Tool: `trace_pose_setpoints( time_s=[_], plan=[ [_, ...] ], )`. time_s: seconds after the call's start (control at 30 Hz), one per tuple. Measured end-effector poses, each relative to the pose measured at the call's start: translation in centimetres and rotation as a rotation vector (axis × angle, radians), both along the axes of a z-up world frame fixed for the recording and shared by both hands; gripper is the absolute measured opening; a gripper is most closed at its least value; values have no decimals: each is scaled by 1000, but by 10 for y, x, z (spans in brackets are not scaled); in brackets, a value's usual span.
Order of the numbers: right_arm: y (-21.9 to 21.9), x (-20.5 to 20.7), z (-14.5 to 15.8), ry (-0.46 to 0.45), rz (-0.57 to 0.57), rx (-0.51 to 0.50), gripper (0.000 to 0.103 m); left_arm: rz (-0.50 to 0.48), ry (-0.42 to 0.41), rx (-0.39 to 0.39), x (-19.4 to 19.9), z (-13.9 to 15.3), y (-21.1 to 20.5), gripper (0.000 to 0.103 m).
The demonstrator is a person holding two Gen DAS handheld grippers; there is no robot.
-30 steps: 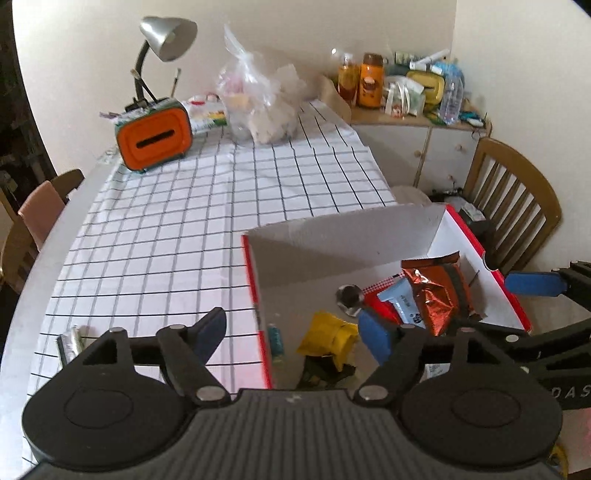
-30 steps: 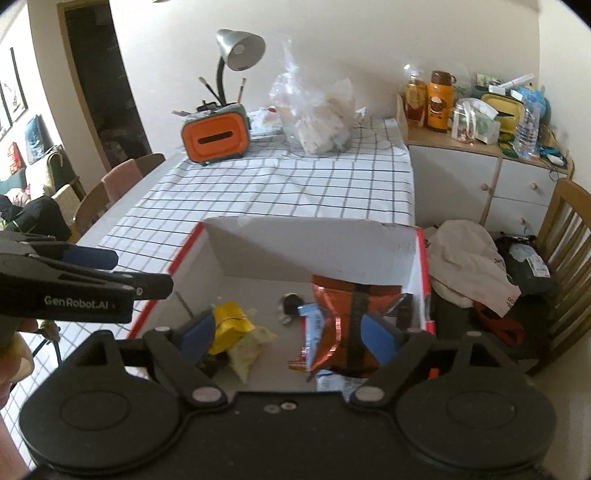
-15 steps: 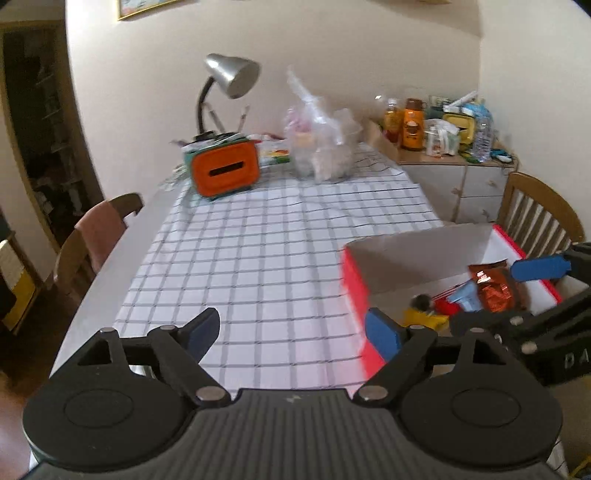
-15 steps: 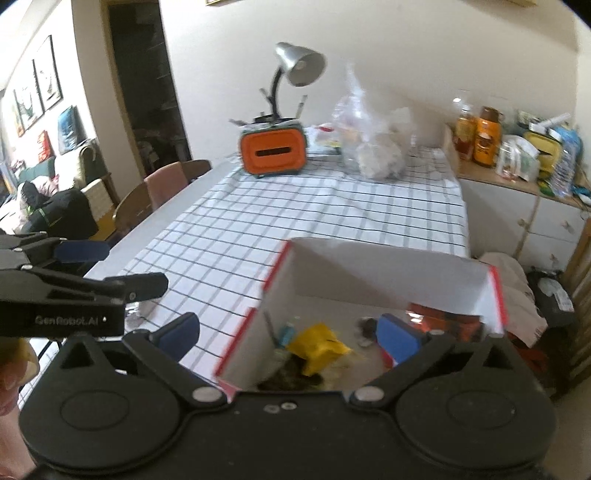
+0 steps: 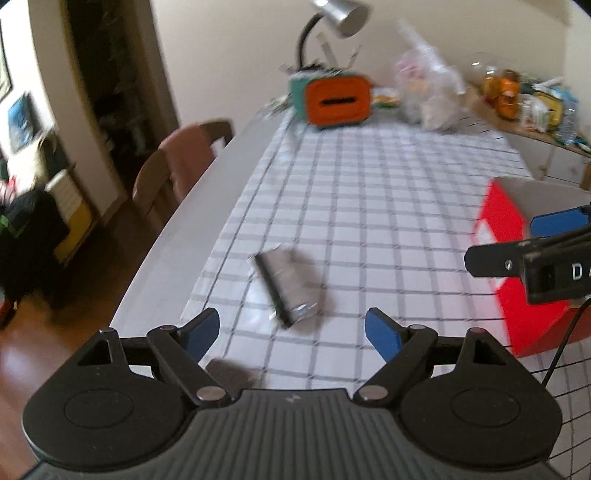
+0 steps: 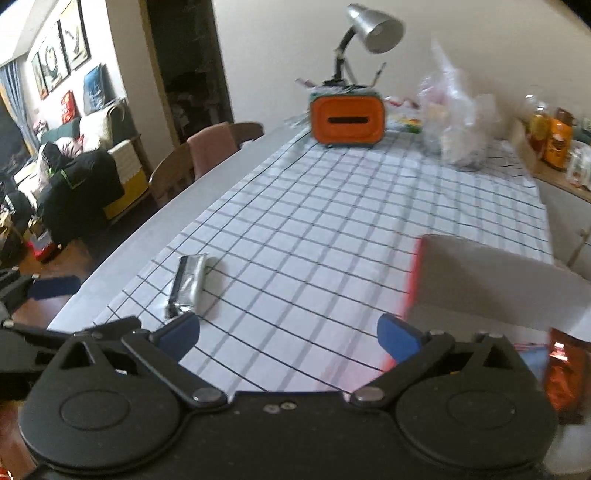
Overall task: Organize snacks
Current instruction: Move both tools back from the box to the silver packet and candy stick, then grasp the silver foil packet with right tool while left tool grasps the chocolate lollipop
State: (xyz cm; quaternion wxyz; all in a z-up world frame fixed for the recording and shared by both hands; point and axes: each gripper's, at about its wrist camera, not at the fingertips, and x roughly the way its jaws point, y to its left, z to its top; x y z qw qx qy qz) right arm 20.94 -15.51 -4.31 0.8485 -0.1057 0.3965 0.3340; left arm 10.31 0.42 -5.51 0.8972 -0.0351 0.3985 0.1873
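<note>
Roughly, per item:
L gripper [image 5: 291,332]: jaws wide apart, nothing between pads; hangs over checked tablecloth [image 5: 369,206]
R gripper [image 6: 288,332]: jaws spread to fullest, empty; tips over cloth, its R finger near box corner
Silver snack packet [image 5: 286,284]: flat on cloth, just ahead of L gripper's fingers, nearer the L one; in R wrist view it lies just beyond R gripper's L fingertip [image 6: 181,332]
Red-sided box [image 5: 517,266]: right of L fingers; orange foil bag [image 6: 565,373] inside, beside R gripper's R finger
Orange tissue holder [image 6: 347,122]: far end, w/ desk lamp [image 6: 373,29] behind
</note>
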Motion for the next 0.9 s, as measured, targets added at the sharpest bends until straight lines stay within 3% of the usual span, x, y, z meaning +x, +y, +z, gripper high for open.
trace_pose_setpoints(
  time_s=[0.27,0.5,0.73,0.9],
  plan=[
    [73,8,-27,48,63,-62,102,117,126,-72,-2,-37,47,86],
    [133,20,-55,88,155,-167,100,198,232,-181,7,-64,71,86],
    [175,39,-81,158,184,-206,97,277,266,-304,15,-77,88,86],
    [194,48,-97,182,207,-238,92,342,289,-333,22,-84,92,86]
  ],
)
